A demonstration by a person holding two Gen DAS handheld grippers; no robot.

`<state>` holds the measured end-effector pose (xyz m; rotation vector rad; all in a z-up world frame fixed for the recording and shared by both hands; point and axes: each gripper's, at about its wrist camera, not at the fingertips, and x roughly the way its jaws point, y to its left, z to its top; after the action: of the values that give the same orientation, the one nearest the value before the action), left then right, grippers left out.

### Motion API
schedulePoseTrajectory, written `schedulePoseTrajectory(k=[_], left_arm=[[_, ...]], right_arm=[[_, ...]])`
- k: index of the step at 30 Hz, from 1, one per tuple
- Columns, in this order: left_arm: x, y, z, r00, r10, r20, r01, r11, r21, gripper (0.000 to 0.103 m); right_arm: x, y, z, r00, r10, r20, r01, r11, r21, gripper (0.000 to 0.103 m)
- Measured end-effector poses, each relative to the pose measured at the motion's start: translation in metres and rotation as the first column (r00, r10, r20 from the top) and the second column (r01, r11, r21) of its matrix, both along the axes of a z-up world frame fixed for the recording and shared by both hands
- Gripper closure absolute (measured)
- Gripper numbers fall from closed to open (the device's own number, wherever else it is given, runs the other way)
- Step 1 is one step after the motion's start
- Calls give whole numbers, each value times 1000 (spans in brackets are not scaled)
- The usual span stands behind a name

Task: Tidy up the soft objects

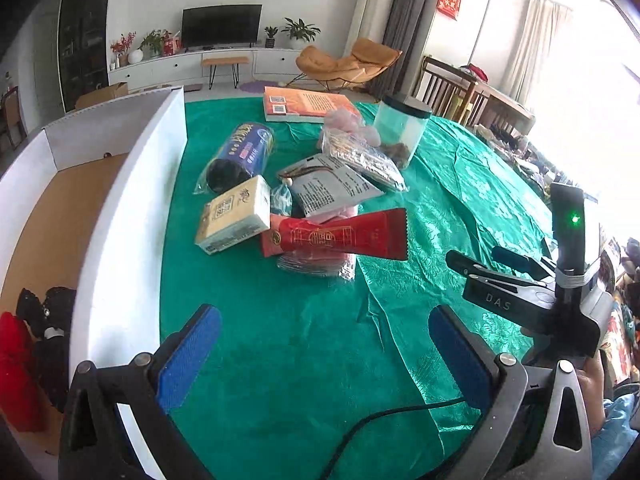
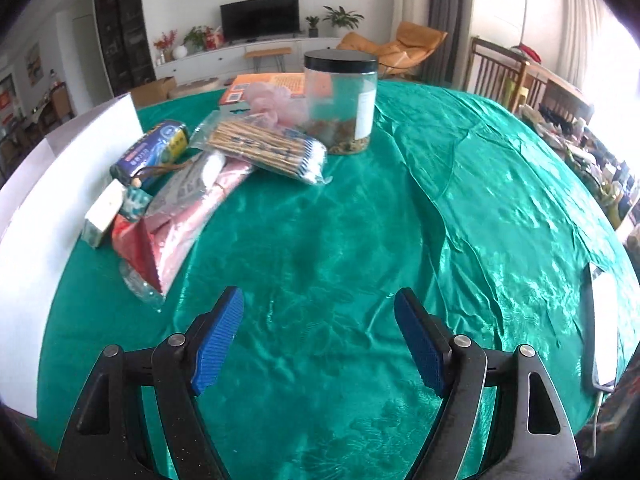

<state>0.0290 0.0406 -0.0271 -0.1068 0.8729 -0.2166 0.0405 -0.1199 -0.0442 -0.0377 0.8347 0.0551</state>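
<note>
My left gripper (image 1: 324, 354) is open over bare green tablecloth (image 1: 280, 340), with nothing between its blue pads. A white cardboard box (image 1: 120, 220) stands to its left, holding a red soft item (image 1: 16, 360) and a black one (image 1: 48, 320). Ahead lies a pile: a red tube (image 1: 340, 236), a tissue pack (image 1: 234, 212), a grey pouch (image 1: 332, 188), a pink packet (image 1: 320, 260) and a pink mesh pouf (image 1: 348, 120). My right gripper (image 2: 320, 340) is also open and empty above the cloth. The pile, with its pink packet (image 2: 188, 208) and red tube (image 2: 136, 248), lies to its front left.
A black-lidded clear jar (image 2: 340, 104), a bag of cotton swabs (image 2: 272, 148), a blue roll (image 2: 156, 148) and an orange book (image 2: 264, 84) sit at the back of the pile. A white flat device (image 2: 604, 320) lies at the table's right edge. Chairs stand beyond the table.
</note>
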Motion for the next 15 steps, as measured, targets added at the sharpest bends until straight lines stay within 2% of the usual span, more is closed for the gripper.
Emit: schedulePoseTrajectory(k=[5,15], left_arm=[[27,-7,-40,997,53,-54,-49,997,66,0],[42,1,-55,995,74,-64,-69,994,81,0]], right_arm=[[-2,-20,-8,998,-59,12,58,997,58,23],[3,-24,-10,996,-85,16,84,993,84,23]])
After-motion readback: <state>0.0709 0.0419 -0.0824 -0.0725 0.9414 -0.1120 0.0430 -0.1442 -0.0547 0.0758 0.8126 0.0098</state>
